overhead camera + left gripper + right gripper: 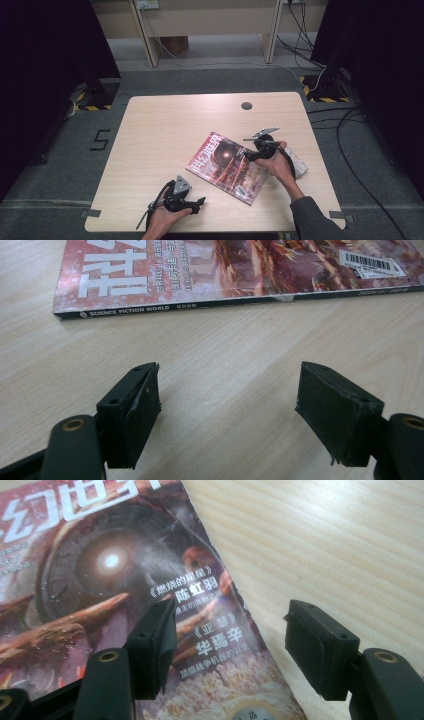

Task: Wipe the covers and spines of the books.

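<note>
The magazine lies flat, cover up, right of centre on the worktop in the high view, its long axis running diagonally from upper left to lower right. The right gripper hovers over its right edge, spread with nothing pinched. The left gripper, lower centre, is spread above bare wood.

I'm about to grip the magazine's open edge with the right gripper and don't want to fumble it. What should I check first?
1. Magazine lies flat and closed on the table: ok.
2. Right gripper open, nothing between its jaws: ok.
3. Its jaws straddle the magazine's edge: ok; one over the cover, one over bare wood.
4. Left gripper open and short of the spine: ok.
5. Lower jaw can slip under the edge: cannot tell.
</note>
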